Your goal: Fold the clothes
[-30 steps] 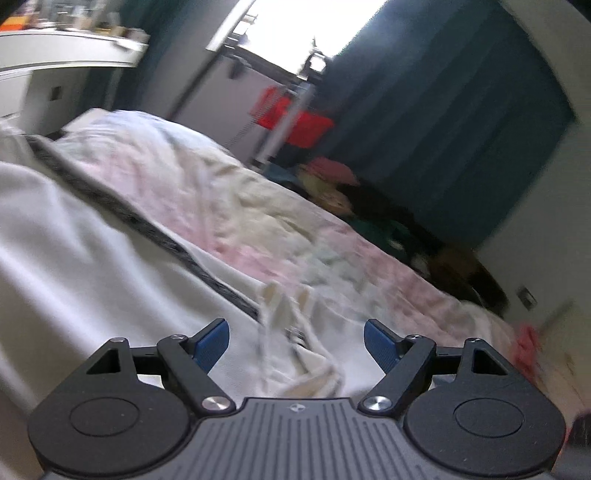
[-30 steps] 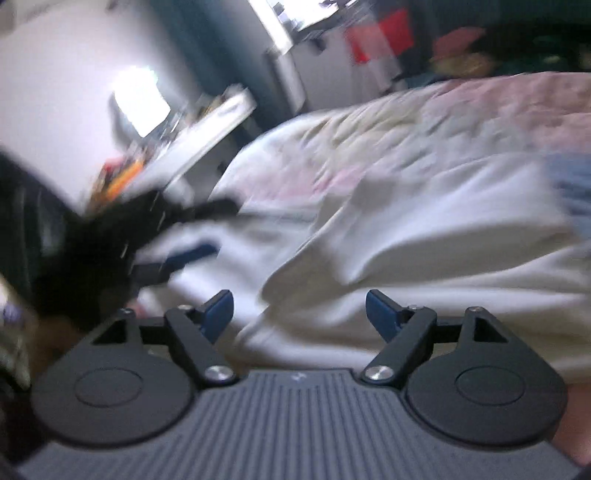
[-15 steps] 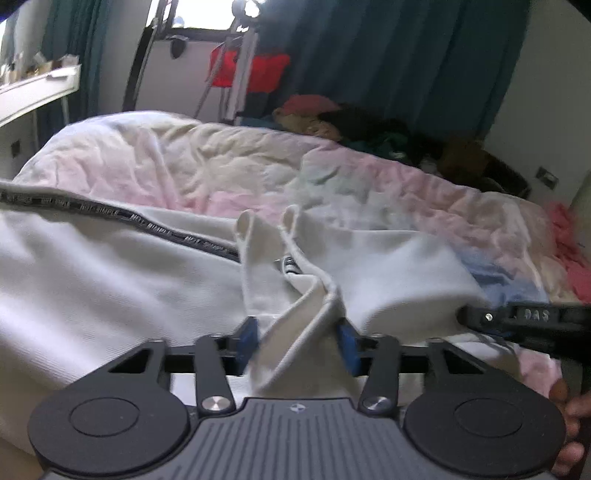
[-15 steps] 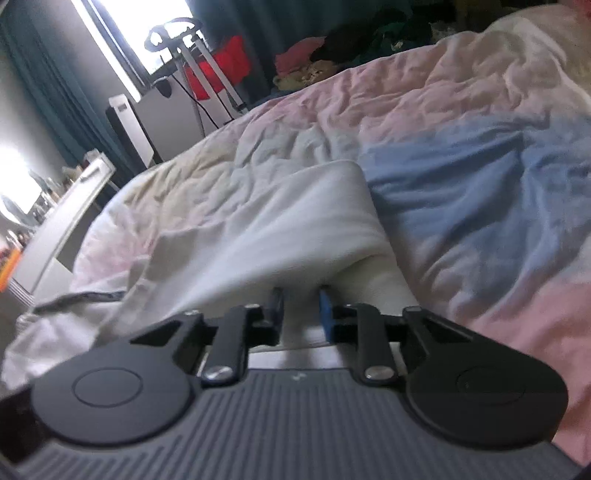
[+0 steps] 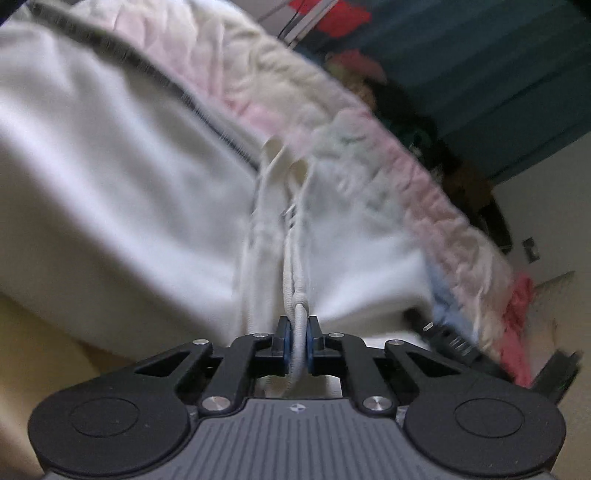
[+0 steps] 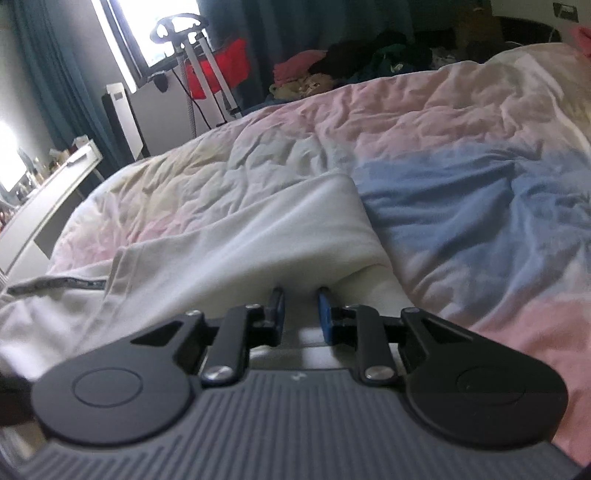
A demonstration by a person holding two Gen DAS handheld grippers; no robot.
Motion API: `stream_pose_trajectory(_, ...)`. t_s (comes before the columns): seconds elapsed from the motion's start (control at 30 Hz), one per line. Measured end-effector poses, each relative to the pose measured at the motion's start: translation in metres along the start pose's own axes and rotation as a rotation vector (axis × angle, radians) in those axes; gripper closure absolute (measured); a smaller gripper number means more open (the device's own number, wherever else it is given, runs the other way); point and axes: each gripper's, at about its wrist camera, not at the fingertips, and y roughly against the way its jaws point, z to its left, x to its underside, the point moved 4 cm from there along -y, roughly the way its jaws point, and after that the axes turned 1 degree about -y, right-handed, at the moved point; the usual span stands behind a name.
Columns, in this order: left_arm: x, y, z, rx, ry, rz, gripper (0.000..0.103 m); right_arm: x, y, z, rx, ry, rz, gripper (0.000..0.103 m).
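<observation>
Where the left tongs point(image 5: 296, 341) meet, their blue pads point(image 5: 283, 343) are pressed together on a grey-white drawstring cord point(image 5: 294, 295) of the white garment point(image 5: 122, 184), the cord looping down between the pads and behind them. This view is tilted and blurred: the garment fills the left and middle of the frame, with a dark lettered band point(image 5: 192, 103) running diagonally from the upper left toward the centre. Beyond it the pastel quilt point(image 5: 369, 147) slopes from top centre to lower right, and part of the other tool shows black at the lower right edge.

Seen level, the right tongs point(image 6: 300, 314) are clamped on a thick fold of the same white garment point(image 6: 258, 236); the blue pads point(image 6: 324, 314) stand a little apart with white cloth filling the gap. The garment lies on the bed, spreading from the tongs toward the left of the frame, its folded edge ending at mid-frame just beside a blue patch of the quilt point(image 6: 461, 192). The dark band point(image 6: 55, 285) lies at the far left. To the right and beyond the fold, the quilt is bare of clothing up to the bed's far edge. Past that edge, at the top of the frame, sit a heap of clothes point(image 6: 351, 70), a stand with red cloth point(image 6: 218, 70), dark curtains point(image 6: 295, 22), and a white table point(image 6: 55, 184) at the left.
</observation>
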Motion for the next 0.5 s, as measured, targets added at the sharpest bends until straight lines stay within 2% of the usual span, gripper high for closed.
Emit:
stream_pose_trajectory(0.07, -0.005, 0.0, 0.004, 0.033, 0.019, 0.007, 0.087, 0.0, -0.001, 0.0, 0.006, 0.002, 0.005, 0.08)
stream_pose_trajectory(0.1, -0.009, 0.002, 0.004, 0.046, 0.021, 0.003, 0.081, 0.0, -0.001, -0.001, 0.008, 0.0, 0.005, 0.08)
stream_pose_trajectory(0.13, -0.017, 0.005, 0.002, 0.046, 0.008, -0.02, 0.067, -0.001, -0.001, -0.002, 0.007, -0.004, 0.006, 0.08)
stream_pose_trajectory(0.2, -0.035, 0.012, -0.007, 0.026, -0.046, -0.085, 0.052, -0.004, 0.001, -0.004, 0.001, -0.023, 0.008, 0.079)
stream_pose_trajectory(0.3, -0.063, 0.003, -0.025, 0.003, -0.156, -0.139, 0.049, -0.007, 0.005, -0.006, -0.01, -0.051, 0.001, 0.078)
stream_pose_trajectory(0.5, -0.096, -0.056, -0.038, -0.048, -0.234, -0.096, 0.054, -0.008, 0.002, -0.006, -0.021, -0.077, -0.004, 0.078)
